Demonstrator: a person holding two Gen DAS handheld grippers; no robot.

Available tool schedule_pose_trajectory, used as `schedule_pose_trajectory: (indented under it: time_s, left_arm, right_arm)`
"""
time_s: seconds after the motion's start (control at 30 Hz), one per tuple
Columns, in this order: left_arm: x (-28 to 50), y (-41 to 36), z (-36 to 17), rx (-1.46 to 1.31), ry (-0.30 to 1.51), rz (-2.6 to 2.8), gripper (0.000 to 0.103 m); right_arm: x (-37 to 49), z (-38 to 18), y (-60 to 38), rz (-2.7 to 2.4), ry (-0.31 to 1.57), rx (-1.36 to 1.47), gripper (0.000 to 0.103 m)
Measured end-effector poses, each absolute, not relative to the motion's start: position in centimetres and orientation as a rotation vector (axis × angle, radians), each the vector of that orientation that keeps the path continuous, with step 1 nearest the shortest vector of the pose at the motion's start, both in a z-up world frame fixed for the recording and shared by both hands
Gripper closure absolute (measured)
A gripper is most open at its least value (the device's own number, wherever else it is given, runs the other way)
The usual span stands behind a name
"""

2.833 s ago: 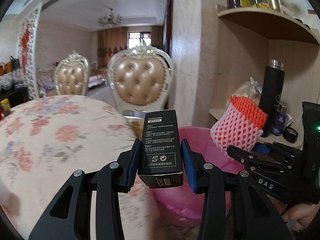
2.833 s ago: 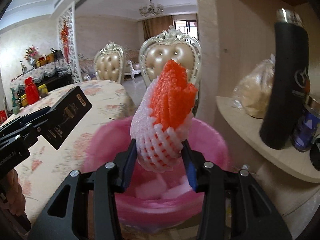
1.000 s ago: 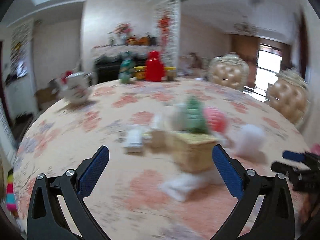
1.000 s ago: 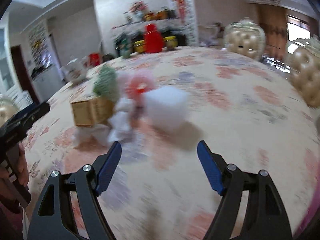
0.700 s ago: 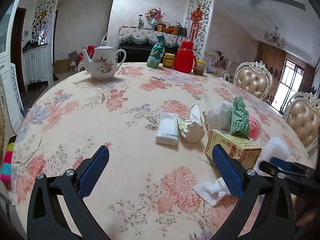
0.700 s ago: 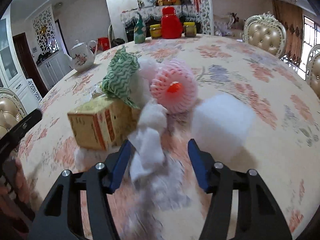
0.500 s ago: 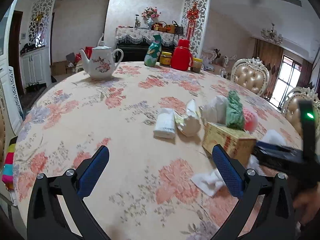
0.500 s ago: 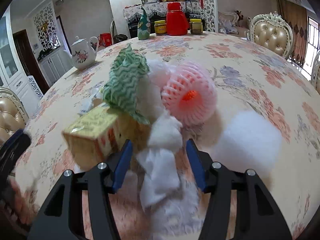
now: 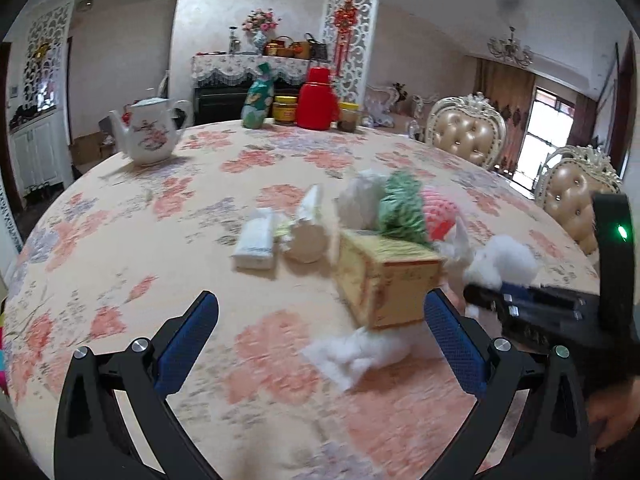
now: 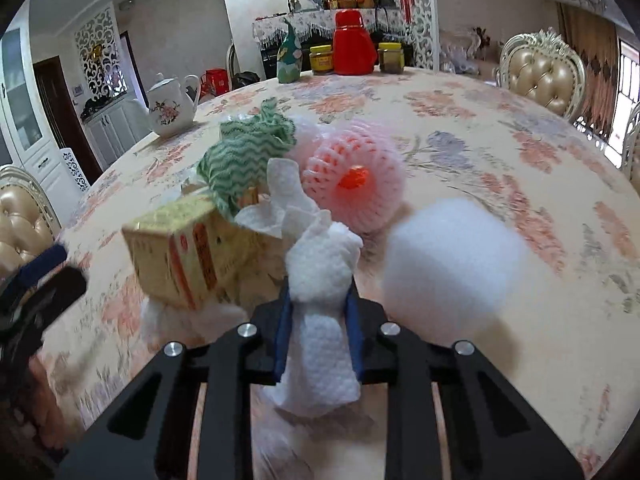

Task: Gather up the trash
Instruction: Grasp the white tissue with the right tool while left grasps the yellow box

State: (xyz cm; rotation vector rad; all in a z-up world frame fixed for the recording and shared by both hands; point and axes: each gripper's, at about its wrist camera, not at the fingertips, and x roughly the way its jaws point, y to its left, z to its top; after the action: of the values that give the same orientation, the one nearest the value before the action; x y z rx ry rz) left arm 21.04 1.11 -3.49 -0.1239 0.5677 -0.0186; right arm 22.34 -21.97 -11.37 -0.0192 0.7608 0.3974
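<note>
Tissue (image 10: 318, 332) sits pinched between the right gripper (image 10: 318, 336) tongs, which just closed on it, ready to lift off the table (image 10: 520, 152). Left gripper (image 9: 320, 336) tongs gape wide near the yellow box (image 9: 386, 276), holding nothing.

Peach tablecloth (image 10: 500, 128) with pink and lilac flowers; white crumpled tissue (image 10: 316, 320); yellow box (image 10: 180, 252) with red print; green-and-white zigzag cloth (image 10: 244, 164); pink foam net (image 10: 356, 184); red thermos (image 10: 354, 46).

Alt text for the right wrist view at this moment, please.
The right gripper has just closed on a crumpled white tissue above a floral tablecloth. Beyond it lie a yellow box, a green patterned cloth, a pink foam fruit net and a white foam wad.
</note>
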Motion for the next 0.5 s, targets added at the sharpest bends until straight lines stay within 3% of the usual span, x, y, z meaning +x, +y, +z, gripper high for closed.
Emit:
schedule_pose_trajectory:
  time_s: [0.4,0.5]
  left_arm:
    - [27.6,-4.2,-4.1,-0.022,0.659,-0.003,0.006]
    - [28.1,-4.2,-4.6,-0.021,0.674,0.009,0.016]
  right_arm:
    - [18.2,-10.7,-26.9,0.345,0.696,0.059,0.079]
    - [18.2,-10.7,-26.9,0.350,0.691,0.059,0.079]
